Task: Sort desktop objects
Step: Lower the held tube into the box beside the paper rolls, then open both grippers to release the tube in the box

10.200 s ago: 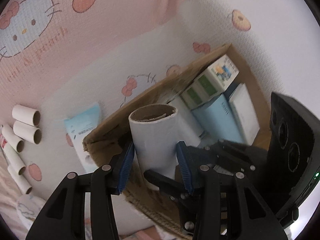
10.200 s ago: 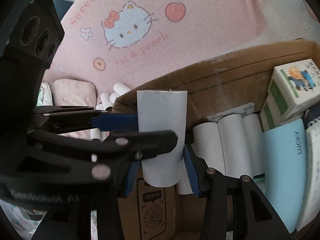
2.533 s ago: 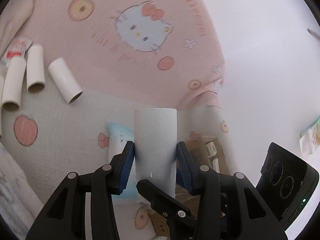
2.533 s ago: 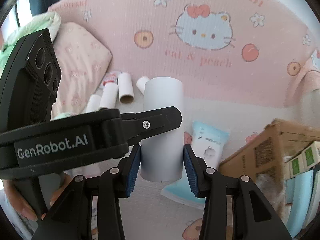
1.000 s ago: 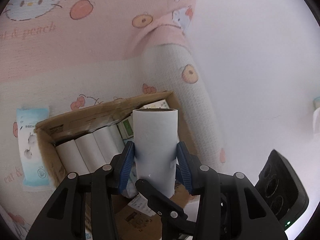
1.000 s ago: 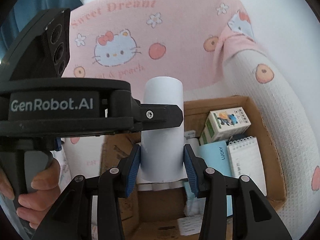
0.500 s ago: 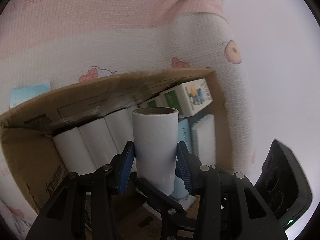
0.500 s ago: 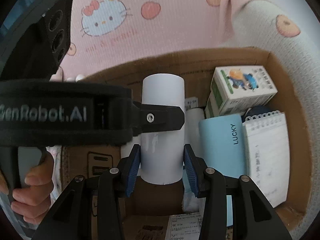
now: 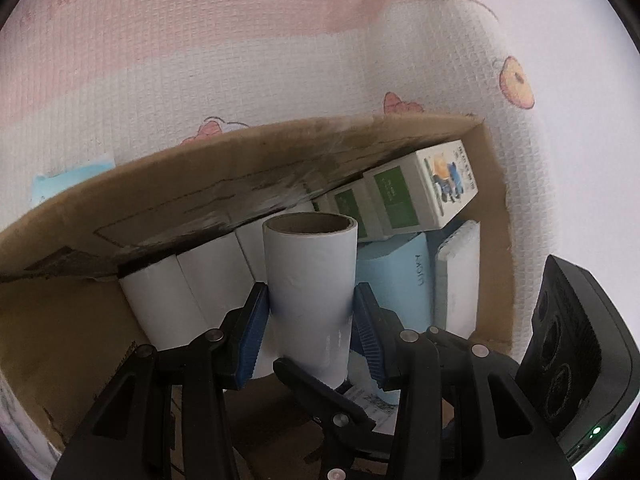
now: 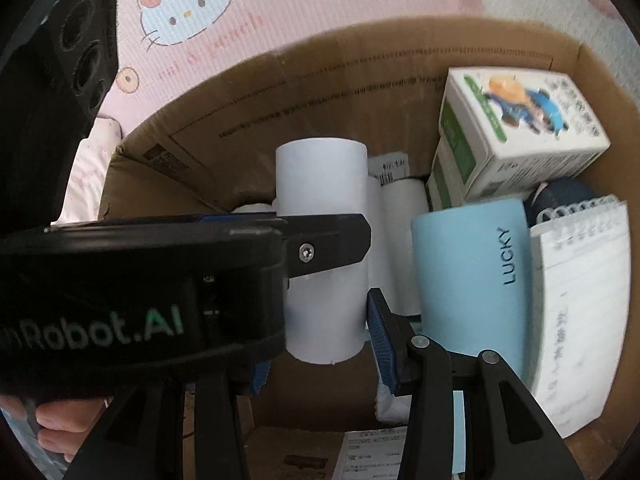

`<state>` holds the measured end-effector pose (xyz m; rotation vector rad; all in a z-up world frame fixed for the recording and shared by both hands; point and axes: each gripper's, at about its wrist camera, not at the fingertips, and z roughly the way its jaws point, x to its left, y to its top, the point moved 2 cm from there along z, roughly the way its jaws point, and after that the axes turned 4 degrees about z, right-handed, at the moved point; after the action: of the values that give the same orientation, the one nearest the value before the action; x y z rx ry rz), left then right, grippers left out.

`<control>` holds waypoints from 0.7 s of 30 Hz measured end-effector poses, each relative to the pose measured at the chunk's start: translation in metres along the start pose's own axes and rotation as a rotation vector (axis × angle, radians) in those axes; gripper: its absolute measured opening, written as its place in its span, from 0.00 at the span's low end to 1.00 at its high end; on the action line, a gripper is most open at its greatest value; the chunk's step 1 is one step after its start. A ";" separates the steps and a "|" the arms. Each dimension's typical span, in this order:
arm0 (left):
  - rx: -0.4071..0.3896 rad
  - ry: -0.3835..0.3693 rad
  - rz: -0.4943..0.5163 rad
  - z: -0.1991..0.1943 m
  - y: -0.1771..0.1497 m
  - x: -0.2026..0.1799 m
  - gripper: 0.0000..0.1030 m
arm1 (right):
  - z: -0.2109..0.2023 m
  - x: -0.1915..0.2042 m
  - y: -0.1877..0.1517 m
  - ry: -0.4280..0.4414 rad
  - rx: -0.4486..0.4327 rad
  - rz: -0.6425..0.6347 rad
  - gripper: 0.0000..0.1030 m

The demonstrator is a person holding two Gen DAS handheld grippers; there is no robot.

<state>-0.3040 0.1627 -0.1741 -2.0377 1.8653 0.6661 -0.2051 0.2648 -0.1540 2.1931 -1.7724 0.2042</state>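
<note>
Clamping the white roll (image 9: 310, 264) upright between the blue pads of the left gripper (image 9: 310, 320), low over the open cardboard box (image 9: 200, 184). Clenching the same roll from the other side with the right gripper (image 10: 320, 344), its pads pressing on the lower part of the tube, while the left gripper's black finger is crossing the roll's middle in the right wrist view. Showing the roll's brown cardboard core at its top end in the left wrist view.

Lying side by side on the box floor, at 9 o'clock from the held roll in the left wrist view: more white rolls (image 9: 160, 304), tucked under the box's far wall. Leaning at 2 o'clock: a green-and-white carton (image 9: 420, 184). Standing at 3 o'clock, just beside the roll: a light blue item marked LUCKY (image 10: 472, 280), with a spiral notebook (image 10: 576, 312) touching its far side. Spreading beyond the box at 12 o'clock: a pink Hello Kitty blanket (image 10: 192, 0).
</note>
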 end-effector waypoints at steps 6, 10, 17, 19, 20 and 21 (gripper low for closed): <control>0.023 0.040 -0.026 -0.002 0.003 0.005 0.46 | 0.005 -0.003 -0.002 0.002 0.018 0.007 0.39; -0.001 0.112 0.031 -0.008 0.003 0.002 0.47 | 0.005 -0.004 -0.002 0.003 0.024 0.017 0.39; -0.032 0.076 0.032 -0.025 0.002 0.005 0.47 | 0.001 -0.004 -0.004 0.039 0.018 0.044 0.40; -0.055 0.082 0.065 -0.028 -0.002 -0.001 0.43 | -0.004 -0.001 -0.006 0.024 0.007 0.032 0.40; -0.082 0.104 0.103 -0.033 -0.004 -0.003 0.30 | -0.006 0.001 -0.006 0.016 0.002 0.025 0.40; -0.098 0.132 0.139 -0.035 -0.006 -0.005 0.22 | -0.008 0.002 -0.007 0.009 -0.004 0.019 0.40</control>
<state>-0.2932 0.1499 -0.1418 -2.0719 2.1033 0.6856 -0.1971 0.2668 -0.1465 2.1696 -1.7878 0.2144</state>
